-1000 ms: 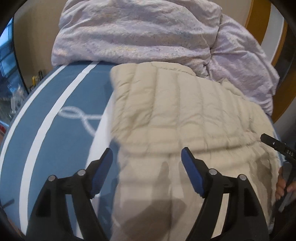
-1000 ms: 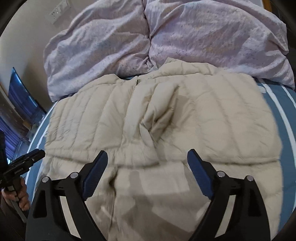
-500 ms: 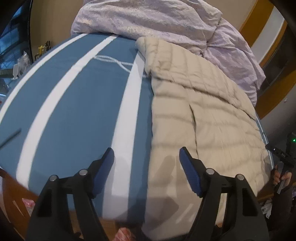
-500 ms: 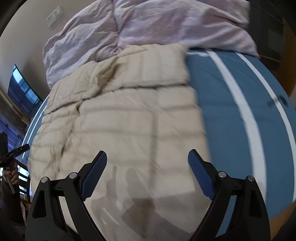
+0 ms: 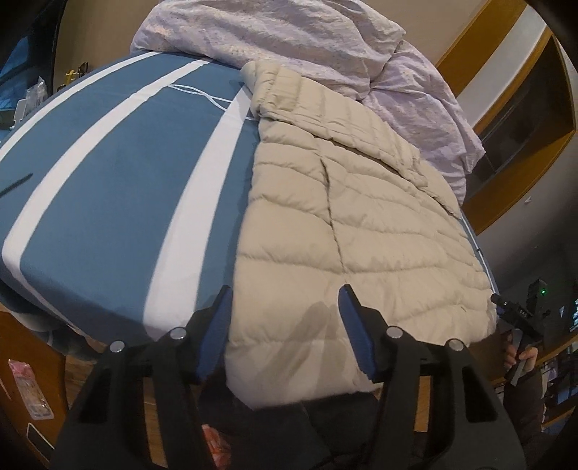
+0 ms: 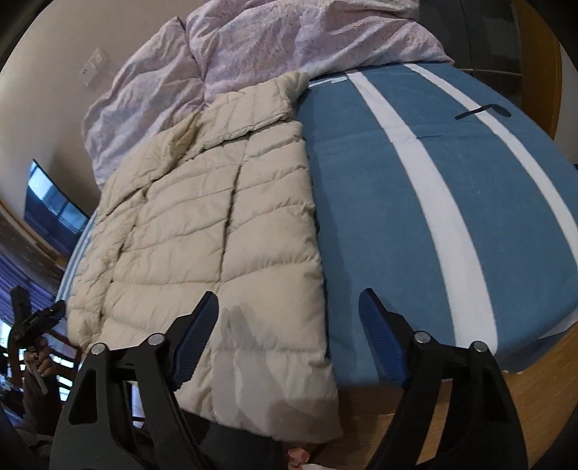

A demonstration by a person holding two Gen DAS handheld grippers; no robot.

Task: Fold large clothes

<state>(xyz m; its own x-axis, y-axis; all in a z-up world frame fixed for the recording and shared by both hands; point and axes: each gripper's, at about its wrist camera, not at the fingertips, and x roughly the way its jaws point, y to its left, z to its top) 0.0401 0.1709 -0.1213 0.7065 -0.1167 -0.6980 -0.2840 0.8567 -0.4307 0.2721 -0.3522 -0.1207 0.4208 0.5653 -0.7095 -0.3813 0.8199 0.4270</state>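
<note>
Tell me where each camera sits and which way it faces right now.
Left wrist: on the left claw, angled down at the jacket's left hem; the right claw and its hand show at far right.
Right wrist: on the right claw, angled down at the jacket's right hem; the left claw shows at far left.
Shared: jacket, bed, duvet.

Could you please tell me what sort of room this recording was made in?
Most likely a bedroom: a bed with a blue-and-white striped sheet, a crumpled lilac duvet at its head, and a beige puffer jacket laid out.
</note>
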